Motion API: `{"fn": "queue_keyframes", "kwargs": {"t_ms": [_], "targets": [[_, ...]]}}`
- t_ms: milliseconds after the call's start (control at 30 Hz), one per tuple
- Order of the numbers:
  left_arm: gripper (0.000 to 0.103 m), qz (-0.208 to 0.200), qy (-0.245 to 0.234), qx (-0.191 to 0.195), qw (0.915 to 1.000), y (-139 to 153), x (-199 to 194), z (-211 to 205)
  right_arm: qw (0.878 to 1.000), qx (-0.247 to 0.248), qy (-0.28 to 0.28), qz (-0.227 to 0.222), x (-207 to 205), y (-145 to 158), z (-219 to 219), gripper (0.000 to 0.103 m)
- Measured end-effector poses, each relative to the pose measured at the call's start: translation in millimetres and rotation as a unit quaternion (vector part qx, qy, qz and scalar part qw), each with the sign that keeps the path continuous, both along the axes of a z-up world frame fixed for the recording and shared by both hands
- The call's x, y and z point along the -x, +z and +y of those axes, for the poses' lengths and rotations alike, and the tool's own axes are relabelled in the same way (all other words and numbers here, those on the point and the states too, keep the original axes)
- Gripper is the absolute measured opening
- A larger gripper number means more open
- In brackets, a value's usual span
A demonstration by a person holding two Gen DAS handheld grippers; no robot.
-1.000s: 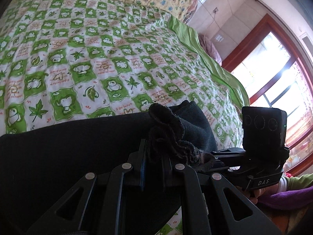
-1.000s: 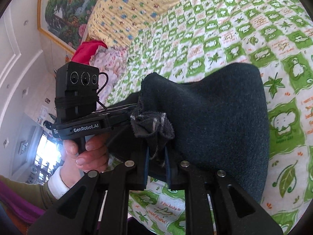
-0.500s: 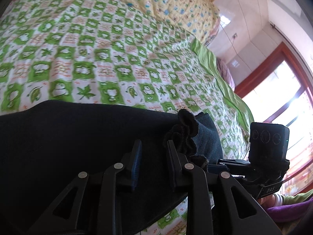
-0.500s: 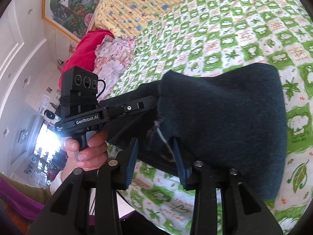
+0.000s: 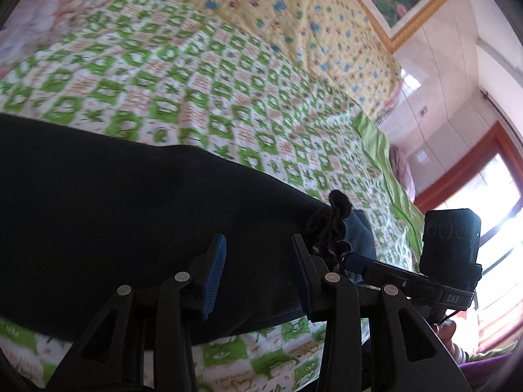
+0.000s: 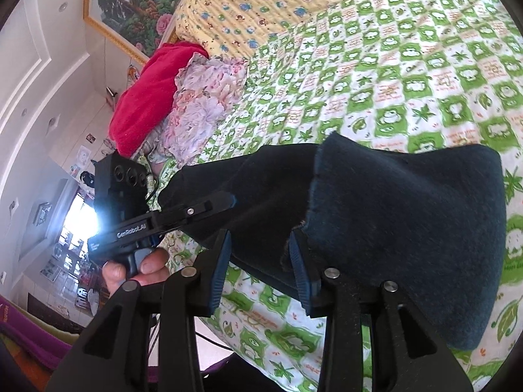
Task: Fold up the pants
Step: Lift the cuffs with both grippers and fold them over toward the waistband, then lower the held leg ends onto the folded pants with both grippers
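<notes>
Over pants hem: both tools agape

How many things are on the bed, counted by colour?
Dark: 1, the pants
Red: 1, a cloth
Flowery pink: 1, a cloth
Yellow: 1, a quilt
Total: 4, all lying on the green-checked sheet

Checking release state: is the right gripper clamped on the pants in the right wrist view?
No, the right gripper has its jaws spread apart, with the dark pants lying loose on the bedspread.
</notes>
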State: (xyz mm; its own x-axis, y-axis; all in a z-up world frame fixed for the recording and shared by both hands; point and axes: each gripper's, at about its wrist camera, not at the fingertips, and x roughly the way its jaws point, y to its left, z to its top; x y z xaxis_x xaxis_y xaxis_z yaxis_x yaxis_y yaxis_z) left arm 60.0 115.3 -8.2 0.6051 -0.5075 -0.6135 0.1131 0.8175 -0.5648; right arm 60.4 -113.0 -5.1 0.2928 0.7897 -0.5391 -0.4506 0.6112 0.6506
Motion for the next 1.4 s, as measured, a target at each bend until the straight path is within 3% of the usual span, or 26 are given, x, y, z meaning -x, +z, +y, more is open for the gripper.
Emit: {"fn": "queue_keyframes", "kwargs": {"t_ms": [133, 200, 367, 467, 567, 833, 1167, 1300, 1400], "targets": [[0.045, 0.003, 0.052, 0.015, 0.9985, 2, 21, 24, 1.0, 0.002, 0.011, 0.0, -4, 1, 10, 0.039], [0.053, 0.009, 0.079, 0.024, 0.9965, 2, 31, 37, 1.0, 0.004, 0.018, -0.001, -7, 1, 17, 0.039], [0.053, 0.012, 0.133, 0.035, 0.9904, 5, 58, 67, 0.999, 0.005, 0.041, -0.007, -16, 5, 40, 0.039], [0.055, 0.01, 0.163, 0.033, 0.986, 10, 72, 84, 0.998, 0.005, 0.058, -0.012, -21, 8, 58, 0.044], [0.061, 0.012, 0.201, 0.027, 0.9791, 14, 87, 103, 0.997, 0.007, 0.078, -0.019, -25, 10, 78, 0.047], [0.061, 0.011, 0.278, 0.007, 0.9604, 15, 118, 142, 0.992, 0.011, 0.119, -0.028, -29, 15, 118, 0.048], [0.063, 0.019, 0.309, 0.008, 0.9509, 2, 120, 163, 0.987, 0.023, 0.151, -0.043, -43, 24, 158, 0.05], [0.063, 0.021, 0.317, 0.018, 0.948, -4, 119, 170, 0.982, 0.036, 0.176, -0.06, -53, 30, 187, 0.059], [0.064, 0.024, 0.322, 0.028, 0.9461, -11, 116, 177, 0.976, 0.05, 0.198, -0.073, -62, 31, 214, 0.059]]}}
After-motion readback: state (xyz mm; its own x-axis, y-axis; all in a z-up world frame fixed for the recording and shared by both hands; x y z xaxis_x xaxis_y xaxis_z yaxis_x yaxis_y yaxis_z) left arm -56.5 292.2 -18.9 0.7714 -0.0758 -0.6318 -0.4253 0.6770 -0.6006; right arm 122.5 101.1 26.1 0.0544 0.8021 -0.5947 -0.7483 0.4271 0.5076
